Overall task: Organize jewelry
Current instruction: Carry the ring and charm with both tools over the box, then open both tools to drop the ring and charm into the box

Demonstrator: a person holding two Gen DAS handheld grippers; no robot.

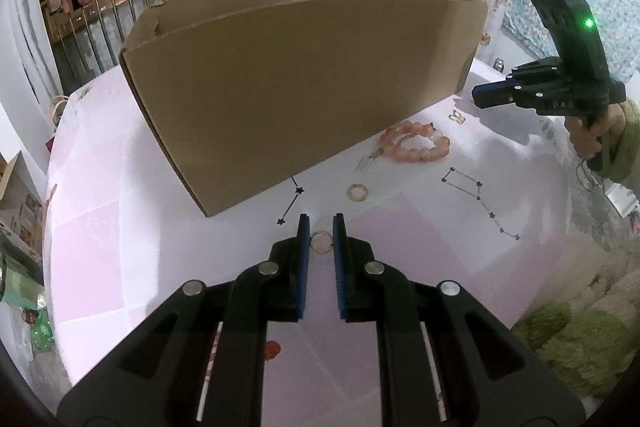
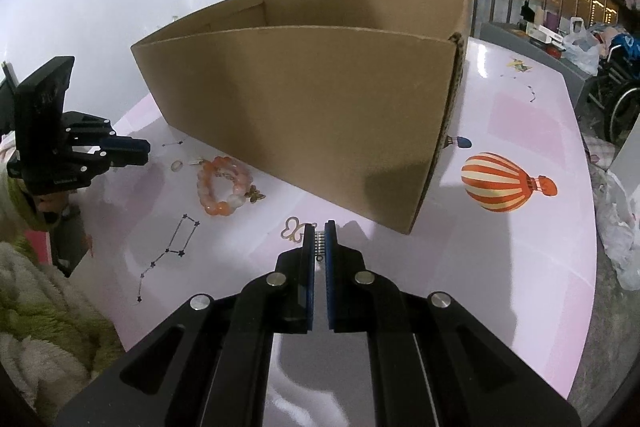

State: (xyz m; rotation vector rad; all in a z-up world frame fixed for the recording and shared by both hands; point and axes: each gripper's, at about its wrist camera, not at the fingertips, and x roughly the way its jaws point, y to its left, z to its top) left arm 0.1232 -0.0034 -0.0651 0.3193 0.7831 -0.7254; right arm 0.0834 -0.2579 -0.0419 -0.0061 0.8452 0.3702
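Pinched in our left tool (image 1: 321, 227) is a thin gold ring (image 1: 321, 241), while our right tool (image 2: 319, 233) clamps a small toothed clip (image 2: 319, 245), both low over the tabletop (image 2: 520, 259), seemingly bound for the cardboard box (image 2: 320, 99).

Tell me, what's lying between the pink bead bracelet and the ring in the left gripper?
Another gold ring lies on the table there, seen in the left wrist view.
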